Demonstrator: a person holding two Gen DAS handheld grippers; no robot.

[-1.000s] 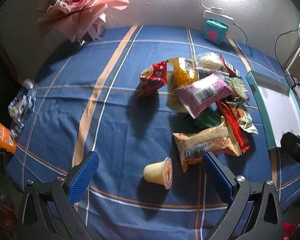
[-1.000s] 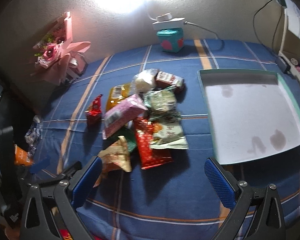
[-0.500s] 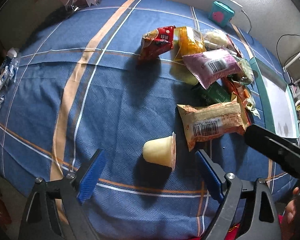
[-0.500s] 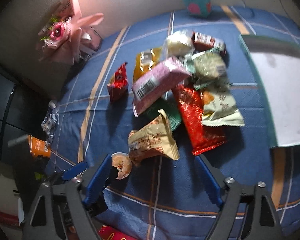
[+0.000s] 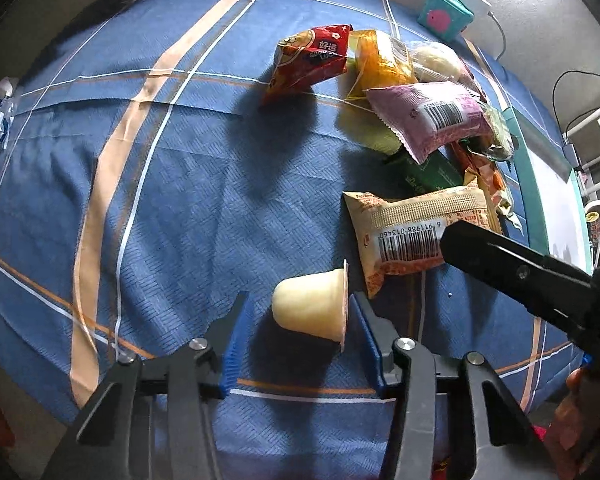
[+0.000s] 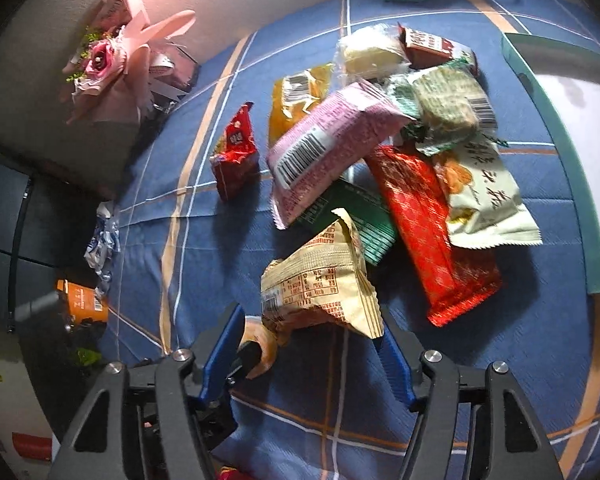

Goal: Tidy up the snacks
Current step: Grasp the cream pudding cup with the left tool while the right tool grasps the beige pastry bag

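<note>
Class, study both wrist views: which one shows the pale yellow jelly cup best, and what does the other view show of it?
The left wrist view. There the jelly cup lies on its side in full sight between the left gripper fingers. In the right wrist view only a sliver of it shows, behind the beige snack packet.

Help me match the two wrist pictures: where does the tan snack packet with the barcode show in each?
Left wrist: tan packet, right of centre, beyond the jelly cup.
Right wrist: low centre, standing between the right gripper fingers.
Shared landmark: the pink packet.
</note>
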